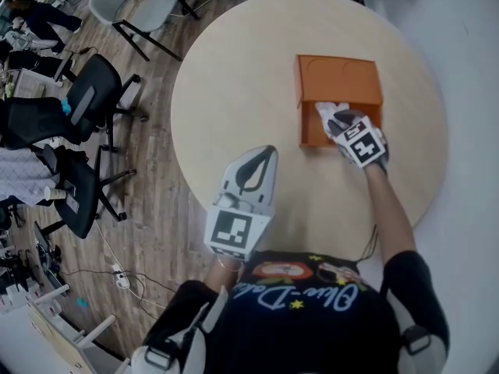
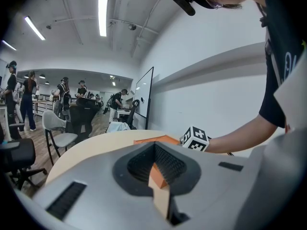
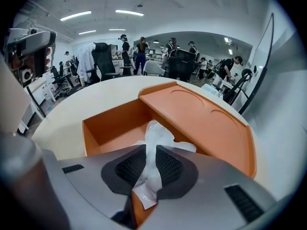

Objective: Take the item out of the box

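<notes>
Lower centre-left: left gripper (image 1: 257, 166) clenched on nothing, parked above near edge of round table (image 1: 234, 92), well apart from box. Upper right: orange box (image 1: 337, 76) open. Right gripper (image 1: 335, 119) clamped on white plastic packet (image 3: 157, 134), packet partly inside box. Grasp made, seemingly; lifting clear left.

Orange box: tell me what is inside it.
A crinkled white plastic packet sits in the open part of the box, pinched by the right tool. The lid covers the rest, so anything under it is hidden.
</notes>
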Demonstrator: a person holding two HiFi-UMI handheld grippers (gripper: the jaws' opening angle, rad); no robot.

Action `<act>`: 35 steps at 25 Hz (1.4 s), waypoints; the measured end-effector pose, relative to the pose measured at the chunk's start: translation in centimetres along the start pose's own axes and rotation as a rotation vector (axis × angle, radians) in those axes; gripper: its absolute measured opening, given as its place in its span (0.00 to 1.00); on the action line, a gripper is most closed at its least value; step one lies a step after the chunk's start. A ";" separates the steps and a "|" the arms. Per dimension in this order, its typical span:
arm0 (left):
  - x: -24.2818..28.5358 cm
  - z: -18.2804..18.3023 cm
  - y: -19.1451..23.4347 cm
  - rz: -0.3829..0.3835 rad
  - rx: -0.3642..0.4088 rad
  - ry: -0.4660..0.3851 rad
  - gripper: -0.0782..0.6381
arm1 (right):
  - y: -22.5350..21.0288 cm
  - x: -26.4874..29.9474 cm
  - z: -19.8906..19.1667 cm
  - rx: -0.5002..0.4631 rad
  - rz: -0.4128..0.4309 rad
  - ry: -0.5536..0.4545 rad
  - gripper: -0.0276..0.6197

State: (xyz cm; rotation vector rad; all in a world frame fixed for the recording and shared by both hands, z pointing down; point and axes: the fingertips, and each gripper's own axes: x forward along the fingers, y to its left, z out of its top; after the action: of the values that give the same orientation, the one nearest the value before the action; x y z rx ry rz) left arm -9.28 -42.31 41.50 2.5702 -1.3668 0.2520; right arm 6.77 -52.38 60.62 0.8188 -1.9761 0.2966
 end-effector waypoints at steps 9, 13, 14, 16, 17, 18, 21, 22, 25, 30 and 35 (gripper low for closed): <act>-0.2 0.3 -0.5 0.000 0.004 0.006 0.09 | 0.1 -0.3 -0.2 0.015 0.017 0.002 0.05; -0.6 0.4 -0.2 0.009 0.002 0.000 0.09 | 0.4 -0.6 -0.2 -0.005 0.007 0.006 0.05; -0.7 0.3 -0.1 0.012 0.002 0.001 0.09 | 0.6 -0.8 -0.1 -0.011 0.006 0.001 0.05; -1.0 0.2 -0.2 0.016 0.005 0.002 0.09 | 0.9 -1.2 0.1 -0.019 0.001 -0.005 0.05; -1.1 0.3 -0.3 0.015 0.007 0.002 0.09 | 1.0 -1.5 0.1 -0.023 -0.003 -0.007 0.05; -1.3 0.4 -0.4 0.014 0.008 -0.001 0.09 | 1.1 -1.9 0.2 -0.028 -0.008 -0.010 0.05; -1.6 0.7 -0.8 0.009 0.012 -0.010 0.09 | 1.3 -2.8 0.7 -0.038 -0.019 -0.030 0.05; -1.7 0.9 -0.9 0.008 0.015 -0.011 0.09 | 1.3 -3.1 0.9 -0.038 -0.021 -0.038 0.05; -1.9 1.3 -1.0 0.006 0.022 -0.016 0.09 | 1.6 -3.9 1.8 -0.040 -0.023 -0.068 0.05; -2.4 1.7 -1.4 0.008 0.034 -0.028 0.09 | 2.0 -5.7 2.5 -0.027 -0.041 -0.128 0.05; -2.9 2.0 -2.4 0.003 0.047 -0.031 0.09 | 2.2 -8.4 3.4 -0.001 -0.071 -0.215 0.05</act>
State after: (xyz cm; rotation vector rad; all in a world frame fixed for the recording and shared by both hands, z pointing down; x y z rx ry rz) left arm -8.80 -39.27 38.55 2.6213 -1.3915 0.2493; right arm 5.84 -48.85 52.03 0.9517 -2.1399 0.1717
